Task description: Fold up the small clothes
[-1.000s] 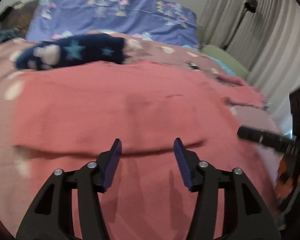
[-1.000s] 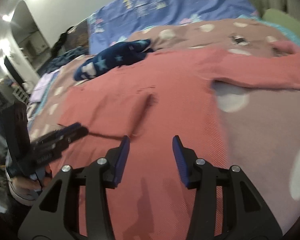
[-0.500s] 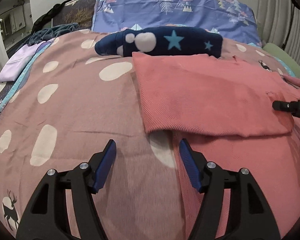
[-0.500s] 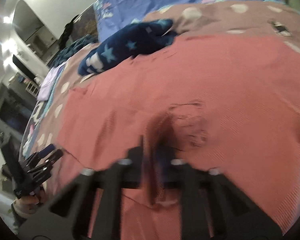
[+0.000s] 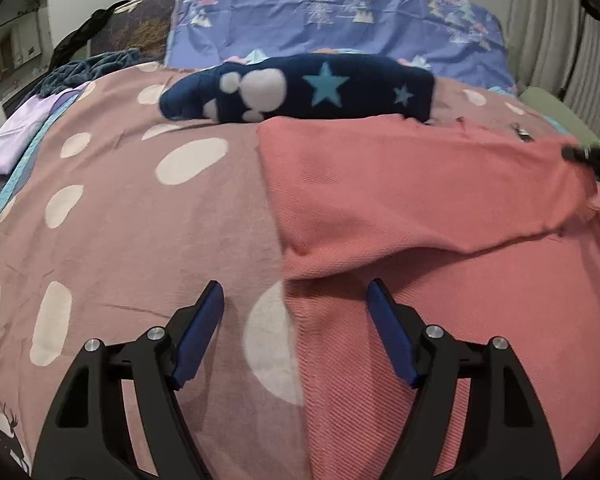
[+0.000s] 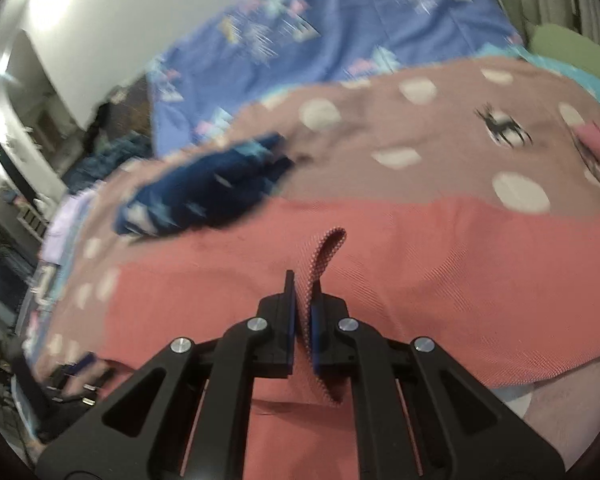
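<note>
A salmon-pink knit garment (image 5: 412, 200) lies on the bed with one part folded over itself. My left gripper (image 5: 296, 304) is open and empty, low over the garment's left edge near the fold corner. In the right wrist view the same garment (image 6: 440, 256) spreads under my right gripper (image 6: 304, 300), which is shut on a pinched strip of its fabric that sticks up between the blue pads. The right gripper's tip also shows at the right edge of the left wrist view (image 5: 592, 158).
A dark blue star-patterned garment (image 5: 300, 92) lies behind the pink one, also in the right wrist view (image 6: 204, 196). A dusty-pink spotted blanket (image 5: 120, 220) covers the bed. A purple pillow (image 5: 340, 16) stands at the head. Lilac cloth (image 5: 16, 140) lies far left.
My right gripper has closed on the pink fabric and lifted a pinch of it. My left gripper has moved left to the garment's edge and stays open.
</note>
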Demonstrator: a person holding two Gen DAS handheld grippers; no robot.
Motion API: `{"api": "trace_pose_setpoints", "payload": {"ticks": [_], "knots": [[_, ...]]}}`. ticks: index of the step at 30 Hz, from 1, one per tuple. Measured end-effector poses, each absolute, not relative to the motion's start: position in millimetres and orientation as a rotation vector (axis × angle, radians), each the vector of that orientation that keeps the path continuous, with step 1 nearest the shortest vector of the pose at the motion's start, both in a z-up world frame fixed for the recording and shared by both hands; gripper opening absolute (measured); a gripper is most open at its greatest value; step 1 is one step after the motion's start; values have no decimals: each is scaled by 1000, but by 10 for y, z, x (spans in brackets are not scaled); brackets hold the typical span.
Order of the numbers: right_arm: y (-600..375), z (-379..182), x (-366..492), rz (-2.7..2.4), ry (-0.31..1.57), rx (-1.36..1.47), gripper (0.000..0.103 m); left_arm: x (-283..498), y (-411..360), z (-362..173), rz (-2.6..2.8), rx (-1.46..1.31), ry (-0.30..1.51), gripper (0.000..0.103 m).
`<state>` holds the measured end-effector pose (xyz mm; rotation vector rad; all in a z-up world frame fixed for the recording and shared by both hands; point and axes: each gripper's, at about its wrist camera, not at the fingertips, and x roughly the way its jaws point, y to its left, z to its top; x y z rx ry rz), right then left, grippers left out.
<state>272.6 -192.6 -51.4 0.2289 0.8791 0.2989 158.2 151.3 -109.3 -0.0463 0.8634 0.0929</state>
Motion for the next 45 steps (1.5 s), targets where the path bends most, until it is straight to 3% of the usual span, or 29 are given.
{"api": "trace_pose_setpoints", "payload": {"ticks": [4,11,13,15,16,17,29,32,34,36,40,45], "knots": [[-2085,-738,2704,237,904,277,18,1563,1655,-1075,148,-84,857,74],[-2126,-549,2493,301,867,237,18,1537,1751,-1103,169,-107,860,73],[-2039,-576,2443,339,906,179,25,1550,1728,-1128,177,-94,869,73],[-1953,-698,2457,301,964,93,19,1552,1715,-1130,182,-84,871,73],[-1941,-751,2475,269,972,62,0,1552,1718,-1132,184,-84,871,73],[-1965,-778,2484,224,963,39,0,1551,1728,-1133,192,-86,871,73],[-1981,-497,2227,315,835,66,5,1499,1849,-1128,257,-111,863,73],[-1838,-577,2260,368,871,75,19,1451,1997,-1118,278,-172,858,63],[-1789,-798,2358,303,947,39,15,1382,2086,-1061,251,-238,840,52],[-1770,-981,2383,264,960,34,15,1318,2115,-977,161,-326,810,48],[-1568,-794,2309,225,910,-71,18,1372,1951,-837,44,-332,757,47],[-1052,-394,2275,397,847,-95,18,1659,1819,-1125,28,-375,846,48]]}}
